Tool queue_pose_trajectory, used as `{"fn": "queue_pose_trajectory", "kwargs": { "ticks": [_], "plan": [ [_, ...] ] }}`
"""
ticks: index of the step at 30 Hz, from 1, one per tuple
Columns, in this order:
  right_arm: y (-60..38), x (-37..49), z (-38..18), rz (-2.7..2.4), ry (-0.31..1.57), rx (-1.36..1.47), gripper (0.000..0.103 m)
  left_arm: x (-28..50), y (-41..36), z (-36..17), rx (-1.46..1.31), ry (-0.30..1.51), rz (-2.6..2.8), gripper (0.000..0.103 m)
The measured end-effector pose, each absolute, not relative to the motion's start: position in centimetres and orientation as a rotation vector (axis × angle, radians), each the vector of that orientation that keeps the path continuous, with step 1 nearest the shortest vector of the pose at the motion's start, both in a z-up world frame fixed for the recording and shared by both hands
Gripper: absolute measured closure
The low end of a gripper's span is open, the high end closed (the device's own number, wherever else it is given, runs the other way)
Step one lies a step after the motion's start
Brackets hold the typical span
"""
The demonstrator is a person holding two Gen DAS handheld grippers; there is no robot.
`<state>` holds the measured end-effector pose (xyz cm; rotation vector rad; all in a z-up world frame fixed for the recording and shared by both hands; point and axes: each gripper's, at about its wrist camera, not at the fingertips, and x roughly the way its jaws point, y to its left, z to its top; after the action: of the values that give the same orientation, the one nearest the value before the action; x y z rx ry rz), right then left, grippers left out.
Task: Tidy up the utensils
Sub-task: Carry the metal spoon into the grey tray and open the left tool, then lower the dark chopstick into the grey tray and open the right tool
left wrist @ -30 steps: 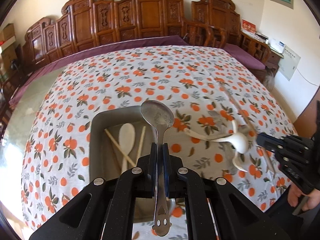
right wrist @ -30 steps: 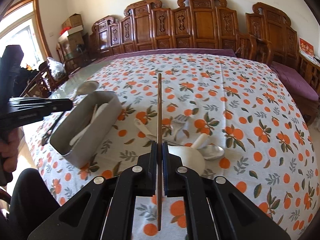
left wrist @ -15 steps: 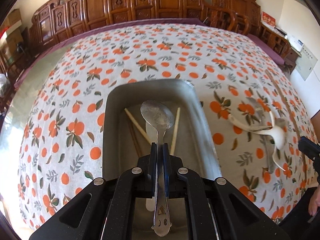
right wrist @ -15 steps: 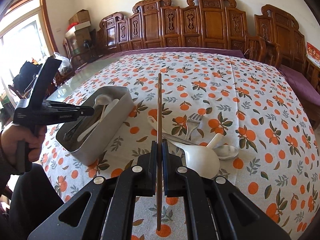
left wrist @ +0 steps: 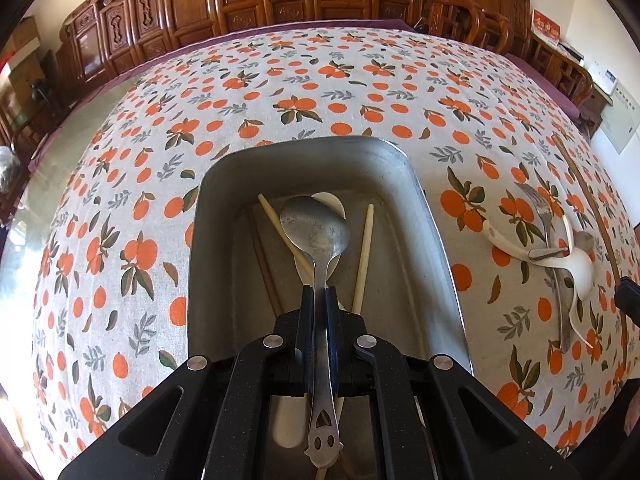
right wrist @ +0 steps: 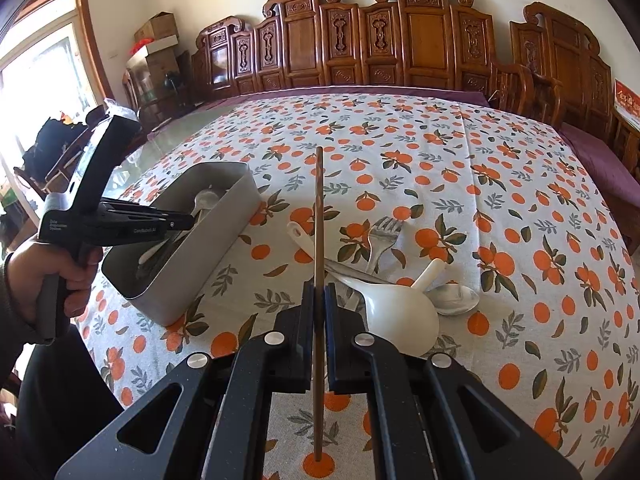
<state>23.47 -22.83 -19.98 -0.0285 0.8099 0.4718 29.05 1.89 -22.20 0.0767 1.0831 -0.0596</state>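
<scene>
Each gripper [left wrist: 320, 300] is matte black plastic with silver screws; small white lettering marks the left gripper [right wrist: 176, 222]; dark sleeve [right wrist: 16, 312].

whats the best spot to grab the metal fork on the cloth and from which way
Take the metal fork by its tines end, coming straight down from above. That end lies bare on the tablecloth and points away from the pile, while its handle runs under the white ladle and the other spoons, so a tool closing there would likely hit them.

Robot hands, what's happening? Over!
Left gripper shut on metal spoon, over tray. Right gripper shut on brown chopstick. Nothing blocking.
</scene>
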Motion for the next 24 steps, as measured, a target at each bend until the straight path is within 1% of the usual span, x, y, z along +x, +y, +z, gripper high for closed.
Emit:
{"fn": "queue_pose_trajectory", "kwargs": {
  "ticks": [7, 17, 18, 19, 21, 23, 24],
  "plan": [
    [-23.1, 23.5, -20.1, 0.464, 0.819, -0.018, 0.097, 28.7, 2.2, -21.7, 0.073, 1.084, -0.059, 0.097],
    [-23.2, 23.2, -19.6, 0.432, 0.817, -0.011, 0.097, 25.2, 3.1, -17.9, 0.050, 1.006, -0.086, 0.096],
    [-23.1, 23.2, -19.4, 0.432, 0.816, -0.011, 0.097, 24.8, 3.2, -17.6, 0.048, 0.998, -0.089, 0.093],
    [-23.0, 23.0, -19.1, 0.433, 0.813, -0.012, 0.097, 24.6, 3.3, -17.4, 0.046, 0.992, -0.090, 0.085],
    [-22.6, 22.8, -18.6, 0.436, 0.808, -0.016, 0.097, 23.9, 3.4, -16.6, 0.046, 0.970, -0.094, 0.075],
    [-22.1, 22.5, -18.0, 0.440, 0.802, -0.022, 0.097, 23.2, 3.5, -15.9, 0.050, 0.952, -0.096, 0.069],
    [-21.8, 22.3, -17.5, 0.447, 0.798, -0.017, 0.097, 22.9, 3.6, -15.5, 0.049, 0.944, -0.096, 0.060]
  ]
}}
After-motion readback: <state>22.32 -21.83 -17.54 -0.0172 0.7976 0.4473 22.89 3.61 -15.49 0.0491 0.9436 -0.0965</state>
